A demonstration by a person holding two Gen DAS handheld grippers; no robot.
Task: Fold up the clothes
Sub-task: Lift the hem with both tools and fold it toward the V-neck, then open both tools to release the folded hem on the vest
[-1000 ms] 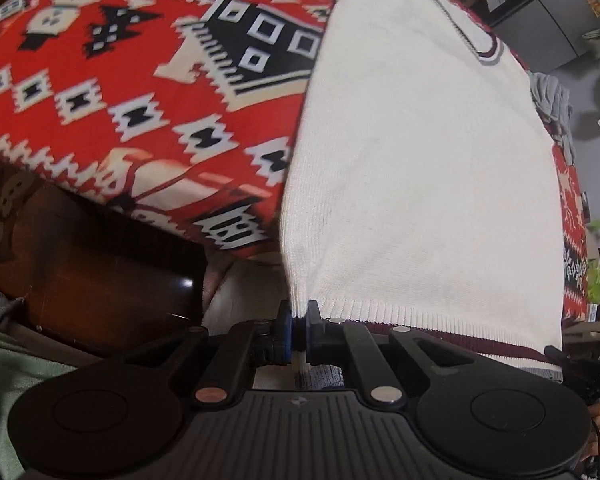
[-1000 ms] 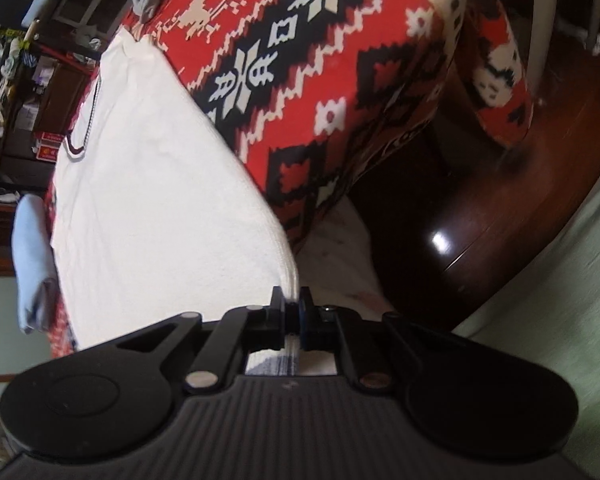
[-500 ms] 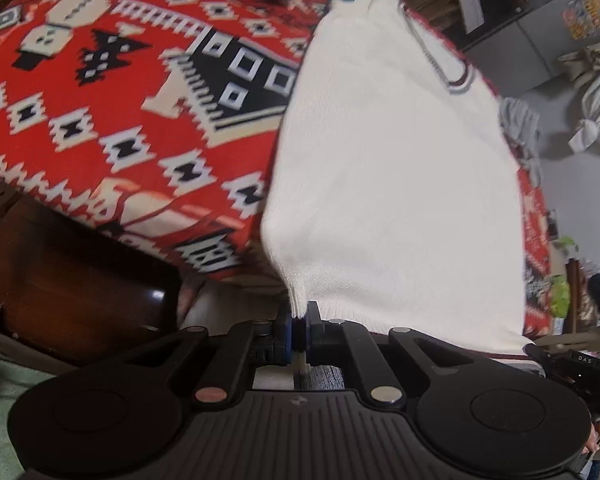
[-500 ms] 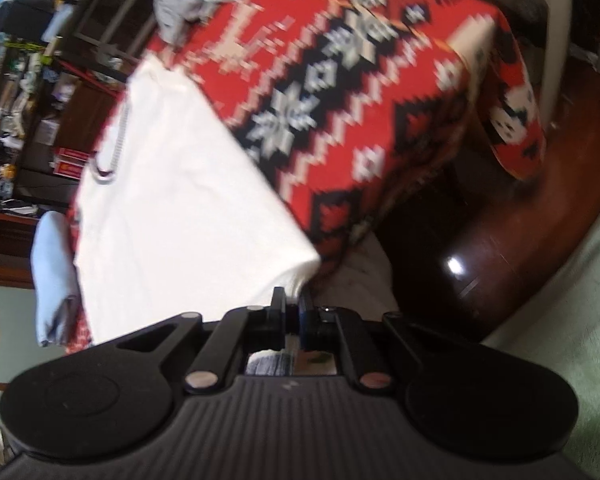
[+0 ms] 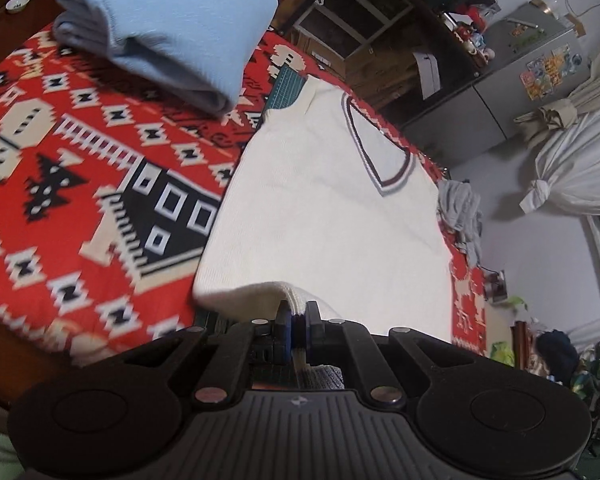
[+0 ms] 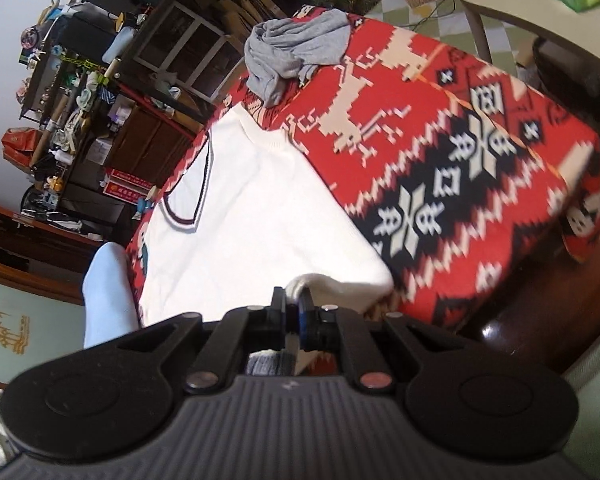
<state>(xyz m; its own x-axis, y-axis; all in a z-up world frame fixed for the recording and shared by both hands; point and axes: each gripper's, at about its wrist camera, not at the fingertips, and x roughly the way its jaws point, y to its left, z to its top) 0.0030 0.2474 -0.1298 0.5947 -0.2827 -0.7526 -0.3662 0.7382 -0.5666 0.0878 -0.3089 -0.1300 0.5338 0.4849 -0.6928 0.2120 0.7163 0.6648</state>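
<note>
The white sweater's (image 5: 324, 208) hem (hidden behind the bodies at 6 o'clock) is pinched by the left gripper (image 5: 297, 316) and right gripper (image 6: 291, 308), above the red patterned cloth (image 5: 80, 184), shelving at 12.

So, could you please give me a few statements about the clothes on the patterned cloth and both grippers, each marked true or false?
1. The left gripper is shut on the hem of the white sweater. True.
2. The right gripper is open and holds nothing. False: it is shut on the same sweater's hem.
3. The light blue garment lies folded on the red patterned cloth. True.
4. The grey garment is neatly folded. False: it lies crumpled.
5. The sweater has a round collar. False: it has a striped V-neck.
</note>
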